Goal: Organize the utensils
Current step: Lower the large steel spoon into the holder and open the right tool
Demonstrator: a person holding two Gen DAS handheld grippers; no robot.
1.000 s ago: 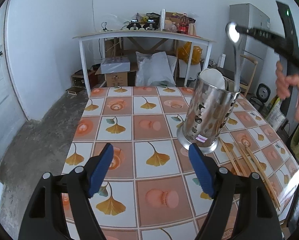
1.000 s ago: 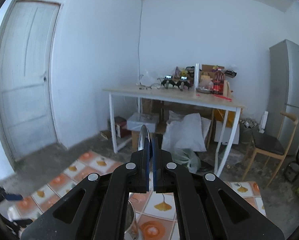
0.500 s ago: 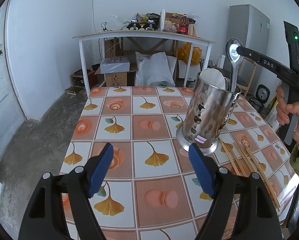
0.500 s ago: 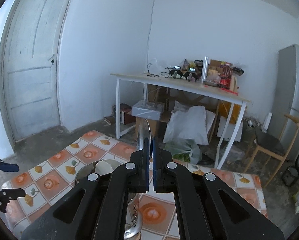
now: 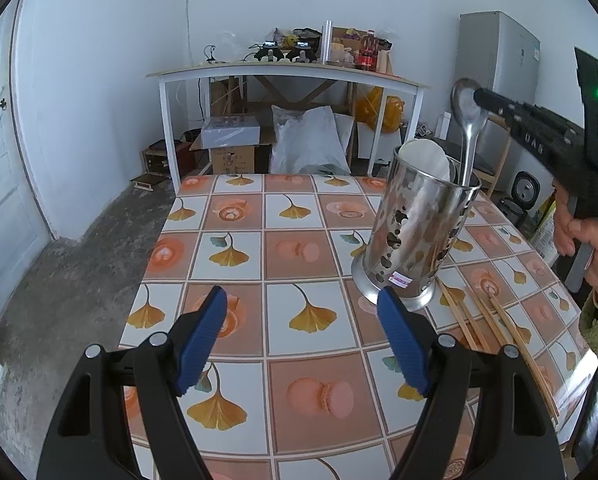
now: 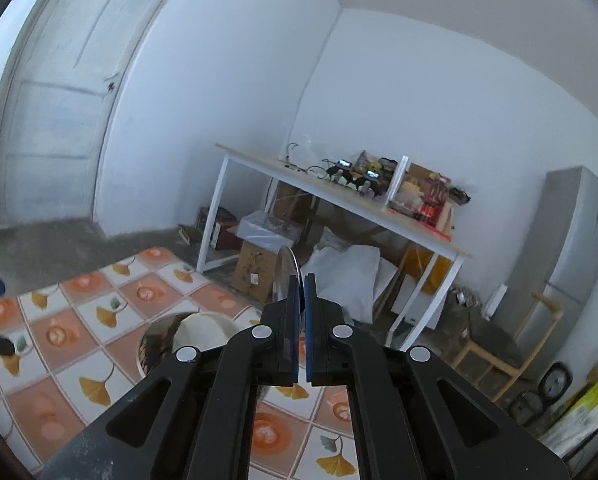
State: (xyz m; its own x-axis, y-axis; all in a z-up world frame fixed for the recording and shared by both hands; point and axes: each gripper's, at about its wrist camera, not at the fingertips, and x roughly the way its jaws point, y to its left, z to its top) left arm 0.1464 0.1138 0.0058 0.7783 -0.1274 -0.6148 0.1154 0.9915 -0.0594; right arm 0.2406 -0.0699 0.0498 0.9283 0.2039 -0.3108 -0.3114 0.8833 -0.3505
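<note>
1. Spoon (image 5: 467, 128): the right gripper (image 6: 302, 292) has its fingers pinched shut on the bowl end, and the handle hangs almost straight down from them into the metal holder (image 5: 415, 236).
2. Its long axis is close to upright, tilted a little, so the lower end sits inside the holder's rim, directly below the right fingers; the bowl pokes out just beyond the fingertips.
3. My guess is that the coming move is a release, which depends on the handle being clear of the rim and of the white ladle (image 5: 425, 158) already standing in the holder beside it.
4. The left gripper (image 5: 303, 342) hovers wide open with nothing between its fingers; the holder stands just beyond its right finger.
5. Chopsticks (image 5: 487, 324) lie on the tablecloth (image 5: 259, 256) to the right of the left fingers, near the holder's base, not yet sorted.
6. A hand (image 5: 587, 240) grips the right tool's handle.
</note>
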